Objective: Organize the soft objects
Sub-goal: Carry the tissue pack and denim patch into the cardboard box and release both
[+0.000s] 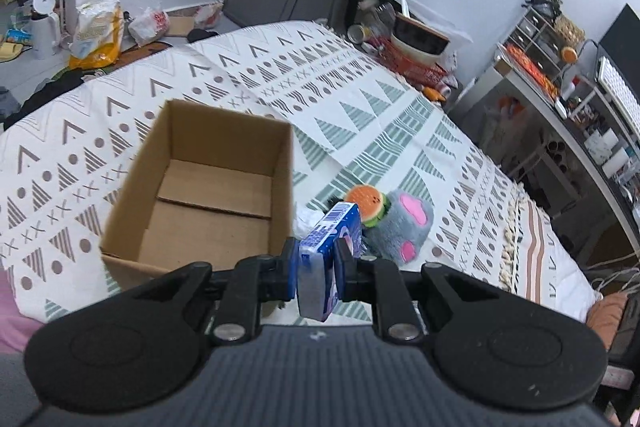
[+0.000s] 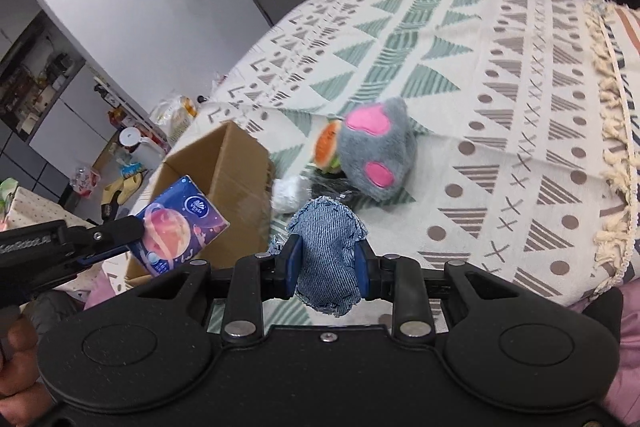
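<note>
The blue tissue pack (image 1: 326,251) is getting squeezed by the left gripper (image 1: 318,263) just beside the empty cardboard box (image 1: 208,187), while the right gripper (image 2: 326,263) is clamping a denim pouch (image 2: 326,251) above the bed (image 2: 500,115), near the grey plush paw (image 2: 376,147).

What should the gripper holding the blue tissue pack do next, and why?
Probably move the left gripper a little left over the cardboard box and let go: it is shut on the tissue pack, beside the open, empty box.
</note>
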Motion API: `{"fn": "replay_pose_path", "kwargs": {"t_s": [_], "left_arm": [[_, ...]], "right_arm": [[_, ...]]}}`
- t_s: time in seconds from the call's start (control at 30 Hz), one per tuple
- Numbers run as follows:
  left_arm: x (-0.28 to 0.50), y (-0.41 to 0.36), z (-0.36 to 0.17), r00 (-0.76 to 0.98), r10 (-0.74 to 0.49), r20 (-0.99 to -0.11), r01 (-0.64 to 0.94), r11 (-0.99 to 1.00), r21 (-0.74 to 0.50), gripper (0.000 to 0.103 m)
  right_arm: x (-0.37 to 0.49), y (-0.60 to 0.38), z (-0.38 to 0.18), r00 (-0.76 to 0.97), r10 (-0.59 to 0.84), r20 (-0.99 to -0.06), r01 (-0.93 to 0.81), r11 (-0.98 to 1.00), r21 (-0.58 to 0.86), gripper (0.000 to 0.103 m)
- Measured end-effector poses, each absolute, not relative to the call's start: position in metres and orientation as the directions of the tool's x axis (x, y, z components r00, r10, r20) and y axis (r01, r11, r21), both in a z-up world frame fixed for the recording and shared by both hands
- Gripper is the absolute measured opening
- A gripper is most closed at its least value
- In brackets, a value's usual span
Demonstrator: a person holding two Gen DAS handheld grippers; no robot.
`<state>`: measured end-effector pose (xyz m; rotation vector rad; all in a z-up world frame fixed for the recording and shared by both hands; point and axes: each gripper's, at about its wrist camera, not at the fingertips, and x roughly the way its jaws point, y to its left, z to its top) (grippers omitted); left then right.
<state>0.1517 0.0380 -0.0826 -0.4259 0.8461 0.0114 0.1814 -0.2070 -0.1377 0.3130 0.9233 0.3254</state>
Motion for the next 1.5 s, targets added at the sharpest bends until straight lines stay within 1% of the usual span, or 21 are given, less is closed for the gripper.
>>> {"fn": "replay_pose_path", "kwargs": {"t_s": [0.43,0.63,1.1,1.27,1.33,1.4,1.5], "left_arm": [[0.151,0.085,-0.076,0.703,-0.119,-0.701,-0.233,0.892,-0.386,0.017],[0.151,0.105,-0.088,0.698,-0.093,-0.71,-0.277,0.879,-0.387,0.017],[0.16,0.143,-0.117,0.679,-0.099,-0.727,-0.333,0.842,-0.425,0.017],[0.163,0.151,-0.122,0.671,-0.067,-0.738,-0.385,0.819,-0.425,0.022],[0.163,0.156,-0.123,0.673,-0.078,-0.735,-0.388,0.809,-0.442,0.03],[0.162,0.157,-0.12,0.668,-0.064,-0.742,-0.396,0.813,-0.427,0.034],[0.16,0.157,-0.116,0.666,-0.046,-0.745,-0.397,0.823,-0.406,0.044]], "right_arm": [[0.177,-0.17,-0.117,0.571,0.423,-0.704,-0.227,0.905,0.359,0.028],[0.181,-0.151,-0.11,0.571,0.436,-0.696,-0.252,0.9,0.357,0.028],[0.199,-0.1,-0.116,0.547,0.469,-0.693,-0.314,0.883,0.349,0.028],[0.205,-0.088,-0.123,0.539,0.473,-0.697,-0.315,0.881,0.354,0.028],[0.207,-0.084,-0.124,0.534,0.476,-0.699,-0.319,0.879,0.355,0.028],[0.208,-0.08,-0.125,0.53,0.483,-0.697,-0.324,0.875,0.36,0.028],[0.209,-0.076,-0.125,0.529,0.496,-0.689,-0.331,0.868,0.371,0.028]]}}
